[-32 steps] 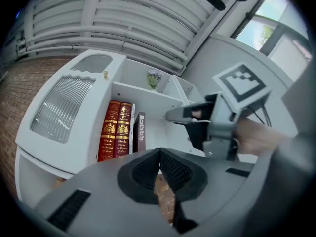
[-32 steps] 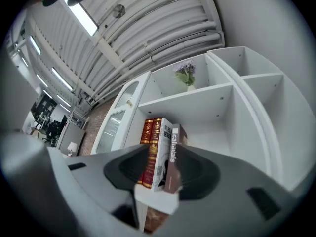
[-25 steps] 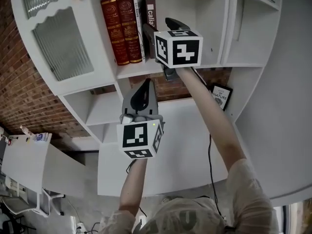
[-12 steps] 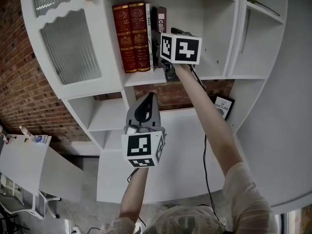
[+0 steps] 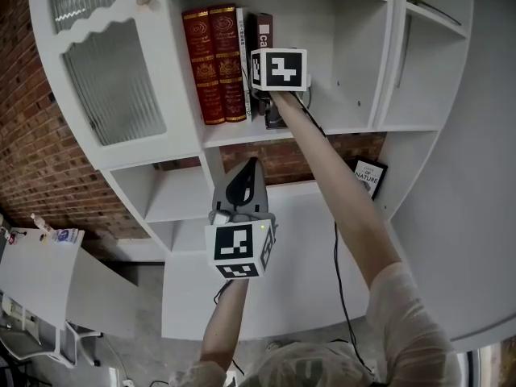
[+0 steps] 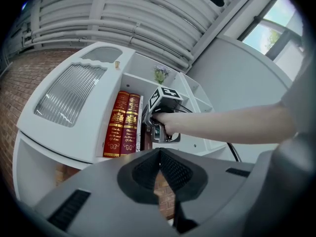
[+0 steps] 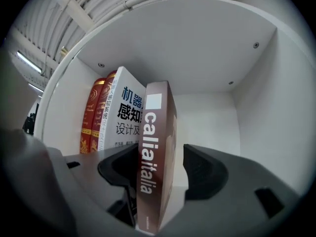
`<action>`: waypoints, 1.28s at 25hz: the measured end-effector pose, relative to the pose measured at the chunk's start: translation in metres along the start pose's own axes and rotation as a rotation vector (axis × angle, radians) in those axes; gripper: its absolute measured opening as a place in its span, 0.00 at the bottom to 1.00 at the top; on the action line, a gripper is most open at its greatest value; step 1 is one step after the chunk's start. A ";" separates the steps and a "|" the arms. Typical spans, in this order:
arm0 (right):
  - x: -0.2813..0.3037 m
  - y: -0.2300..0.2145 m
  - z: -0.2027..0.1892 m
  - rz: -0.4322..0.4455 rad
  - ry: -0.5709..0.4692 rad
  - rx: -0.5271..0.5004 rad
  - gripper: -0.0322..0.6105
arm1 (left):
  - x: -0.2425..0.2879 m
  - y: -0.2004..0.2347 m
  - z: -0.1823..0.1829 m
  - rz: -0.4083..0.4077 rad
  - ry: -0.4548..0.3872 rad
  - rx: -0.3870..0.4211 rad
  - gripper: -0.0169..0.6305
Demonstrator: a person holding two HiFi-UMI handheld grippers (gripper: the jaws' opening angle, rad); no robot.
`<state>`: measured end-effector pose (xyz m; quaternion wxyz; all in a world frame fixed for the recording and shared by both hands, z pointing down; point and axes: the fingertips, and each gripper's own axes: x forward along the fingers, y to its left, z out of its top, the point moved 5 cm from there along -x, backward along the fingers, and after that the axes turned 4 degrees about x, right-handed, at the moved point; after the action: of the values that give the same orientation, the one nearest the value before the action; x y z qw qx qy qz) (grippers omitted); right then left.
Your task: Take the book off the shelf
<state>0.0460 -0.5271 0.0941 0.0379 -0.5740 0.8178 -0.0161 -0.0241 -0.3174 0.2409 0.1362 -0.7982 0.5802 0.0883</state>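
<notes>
As the right gripper [image 7: 162, 173] straddled the brown caliaitalia book [image 5: 264, 29], upright at twelve o'clock on the shelf [image 5: 326, 127], jaws unclenched, grasping seemed pending; next, clench and draw toward six; the left gripper [image 6: 159, 157] hung clenched, empty.

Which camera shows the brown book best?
The right gripper view: the brown book stands close up between the jaws, spine lettering readable. The head view shows only its top; the left gripper view, a thin dark strip.

lighting: bright, even | edges: fisheye-warped, vignetted | near foreground: blurred
</notes>
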 end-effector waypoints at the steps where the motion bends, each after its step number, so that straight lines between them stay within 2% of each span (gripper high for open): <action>1: 0.003 -0.001 0.000 -0.015 0.002 -0.005 0.47 | 0.000 0.001 -0.001 0.001 0.001 0.000 0.05; 4: 0.012 -0.003 -0.002 -0.046 0.008 -0.016 0.47 | 0.002 0.006 -0.002 0.005 0.003 0.001 0.05; 8: 0.028 -0.002 -0.005 -0.035 0.012 -0.004 0.45 | 0.007 0.011 -0.004 0.011 0.001 0.004 0.05; 14: 0.036 -0.003 -0.016 -0.043 0.016 0.013 0.32 | 0.013 0.016 -0.009 0.011 0.008 0.006 0.05; 26: 0.035 -0.002 -0.013 -0.057 0.009 -0.008 0.29 | 0.016 0.017 -0.009 0.005 0.002 -0.002 0.05; 32: 0.020 0.005 0.012 -0.028 -0.089 -0.056 0.28 | 0.015 0.014 -0.003 -0.005 -0.003 0.003 0.05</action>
<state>0.0358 -0.5439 0.0807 0.0579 -0.5865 0.8072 0.0321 -0.0331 -0.3364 0.2378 0.1384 -0.7992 0.5781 0.0885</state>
